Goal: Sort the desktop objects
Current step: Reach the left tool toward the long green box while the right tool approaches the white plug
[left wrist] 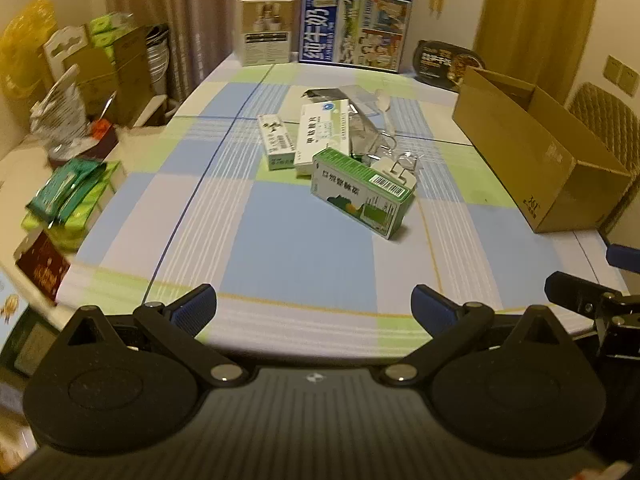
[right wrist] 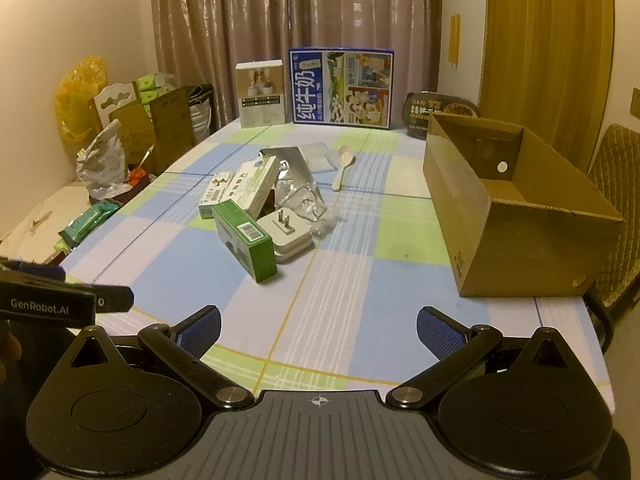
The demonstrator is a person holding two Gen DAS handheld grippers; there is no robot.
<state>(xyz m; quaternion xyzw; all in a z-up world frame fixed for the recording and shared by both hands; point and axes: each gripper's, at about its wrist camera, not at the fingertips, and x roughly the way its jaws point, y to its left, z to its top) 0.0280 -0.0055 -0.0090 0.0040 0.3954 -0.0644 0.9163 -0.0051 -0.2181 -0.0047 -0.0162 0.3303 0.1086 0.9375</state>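
Meanwhile both the left tool (left wrist: 314,306) and right tool (right wrist: 319,328) hovered spread wide over the desk (right wrist: 328,312), pinching nothing; ahead lay a green box (right wrist: 246,240), a white plug (right wrist: 286,236), perhaps crumpled plastic (right wrist: 304,196).

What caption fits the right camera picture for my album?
Open right tongs wait above a checked tablecloth, facing a green box, white plug and cardboard box.

Dim, yellowish light fills the room. Brown pleated curtains (right wrist: 296,36) hang across the top centre — a golden drape (right wrist: 548,40) at upper right. The blue, green and white checked desk (right wrist: 340,300) spans the middle, a quilted chair (right wrist: 616,200) at the right edge.
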